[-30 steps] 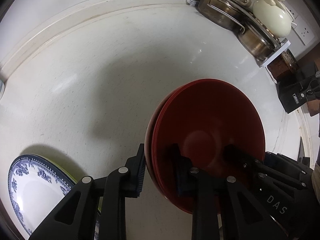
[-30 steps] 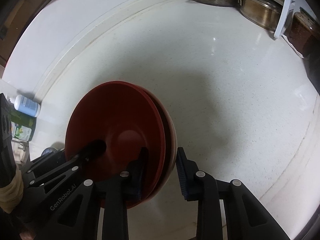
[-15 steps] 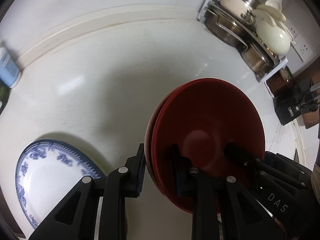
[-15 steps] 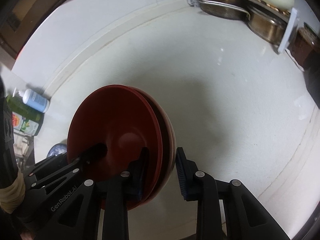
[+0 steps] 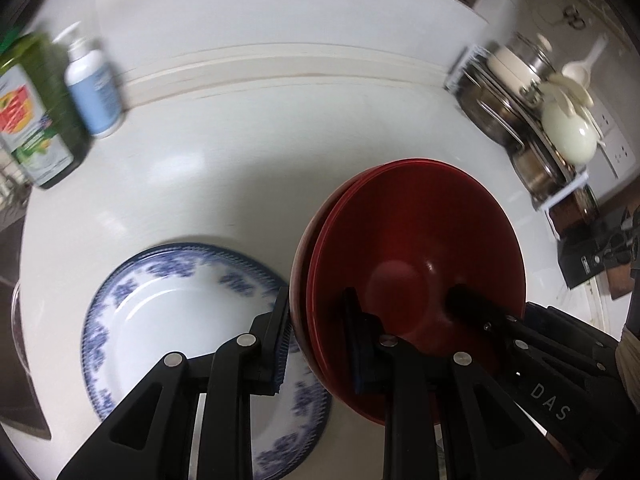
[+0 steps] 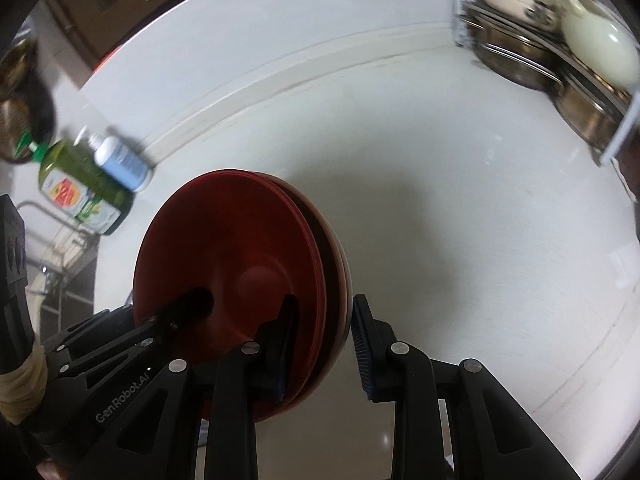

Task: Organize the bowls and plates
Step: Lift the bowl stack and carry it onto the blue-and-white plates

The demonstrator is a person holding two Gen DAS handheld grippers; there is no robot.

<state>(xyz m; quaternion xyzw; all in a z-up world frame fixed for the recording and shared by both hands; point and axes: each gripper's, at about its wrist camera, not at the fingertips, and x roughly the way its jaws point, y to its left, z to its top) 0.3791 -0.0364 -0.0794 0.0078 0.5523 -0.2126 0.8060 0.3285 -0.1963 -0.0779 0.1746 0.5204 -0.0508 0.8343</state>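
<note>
The white worktop [image 5: 248, 152] fills most of both views, its pale raised edge curving across the upper part of each frame. A stack of red bowls [image 5: 416, 264] sits at centre right of the left wrist view and at lower centre left of the right wrist view [image 6: 240, 264], held clear above the worktop between both tools. The left gripper [image 5: 320, 340] is clamped on the stack's rim at the lower centre of its frame, one of its fingers [image 5: 280, 340] outside the bowls and the other inside. The right gripper [image 6: 324, 344] pinches the opposite rim in the same way, at the lower centre of its frame. A blue-and-white plate [image 5: 176, 320] lies flat on the worktop at lower left of the left wrist view, partly under the left gripper. A rack of steel pans [image 5: 532, 128] stands at upper right. A green bottle [image 5: 36, 112] and a white pump bottle [image 5: 94, 88], both blurred, stand side by side at upper left.
</note>
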